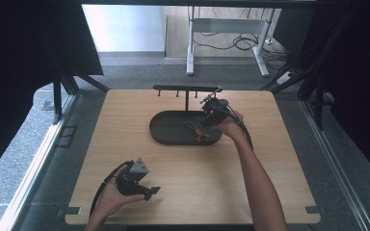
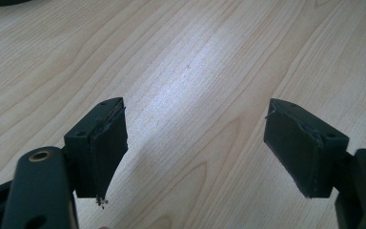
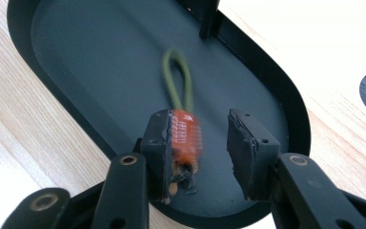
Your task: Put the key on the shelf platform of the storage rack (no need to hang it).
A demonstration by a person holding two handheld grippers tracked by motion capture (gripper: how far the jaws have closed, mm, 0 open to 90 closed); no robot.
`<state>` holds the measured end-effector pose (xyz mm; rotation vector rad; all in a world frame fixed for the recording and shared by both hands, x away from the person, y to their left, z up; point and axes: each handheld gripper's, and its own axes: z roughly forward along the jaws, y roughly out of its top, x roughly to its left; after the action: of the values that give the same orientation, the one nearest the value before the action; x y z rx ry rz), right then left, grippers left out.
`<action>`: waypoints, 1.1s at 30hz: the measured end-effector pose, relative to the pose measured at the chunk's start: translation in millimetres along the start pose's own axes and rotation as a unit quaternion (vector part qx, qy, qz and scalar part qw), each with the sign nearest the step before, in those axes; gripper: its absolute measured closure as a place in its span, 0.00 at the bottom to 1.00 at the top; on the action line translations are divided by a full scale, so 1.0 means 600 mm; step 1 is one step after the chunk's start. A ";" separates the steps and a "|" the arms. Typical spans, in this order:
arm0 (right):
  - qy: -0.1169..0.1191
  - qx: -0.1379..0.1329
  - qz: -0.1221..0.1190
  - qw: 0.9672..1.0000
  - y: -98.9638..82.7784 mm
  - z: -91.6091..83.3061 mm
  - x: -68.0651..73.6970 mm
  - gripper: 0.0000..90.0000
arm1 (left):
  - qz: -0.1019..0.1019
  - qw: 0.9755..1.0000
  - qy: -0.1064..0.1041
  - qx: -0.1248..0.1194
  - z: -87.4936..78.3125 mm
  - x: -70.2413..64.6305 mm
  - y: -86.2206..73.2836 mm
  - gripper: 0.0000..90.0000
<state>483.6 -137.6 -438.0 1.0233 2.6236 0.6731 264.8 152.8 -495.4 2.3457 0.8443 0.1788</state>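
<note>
— Inside the dark oval tray (image 3: pixel 62 62), toward its right end, what is lying there?

— A small strap (image 3: pixel 183 119) with an orange ribbed grip and an olive-green cord loop. It lies flat on the tray floor, the loop pointing toward the far rim and the orange part toward the near rim. From the high view it sits in the right part of the tray (image 1: pixel 173 137), near the near rim.

— And the right tool (image 3: pixel 198 143)?

— It is down over the orange end. One pad (image 3: pixel 159 143) touches the orange grip's side; the other pad stands a little off, with a gap of bare tray between it and the strap. So the jaws are partly spread and not pinching it. The orange part is blurred, so I cannot tell finer detail.

— Any writing or labels on the strap or tray?

— None that can be read.

— What stands around the tray?

— A black T-shaped rack (image 1: pixel 188 89) rises from the tray's far side, its bar running parallel to the tabletop's far edge. The tray sits around the middle of the wooden tabletop (image 1: pixel 270 183), a bit toward the far edge.

— The left tool (image 2: pixel 195 143)?

— Held near the tabletop's near left corner, well apart from the tray, jaws spread wide over bare wood with nothing between them.
</note>
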 end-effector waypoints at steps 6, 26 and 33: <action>-0.001 -0.002 -0.001 1.000 -0.004 -0.004 0.002 0.64 | 0.001 1.000 0.001 0.002 0.001 -0.001 0.001 0.26; 0.010 -0.048 -0.012 0.999 -0.057 -0.097 0.025 0.57 | -0.002 1.000 0.008 0.002 -0.002 0.002 0.000 0.26; 0.020 -0.069 -0.017 0.997 -0.124 -0.126 0.034 0.55 | -0.004 1.000 0.010 0.002 0.000 0.003 -0.001 0.26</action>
<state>397.3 -196.6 -410.9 0.9320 2.5807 0.8623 266.0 154.1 -495.9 2.3473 0.8642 0.1966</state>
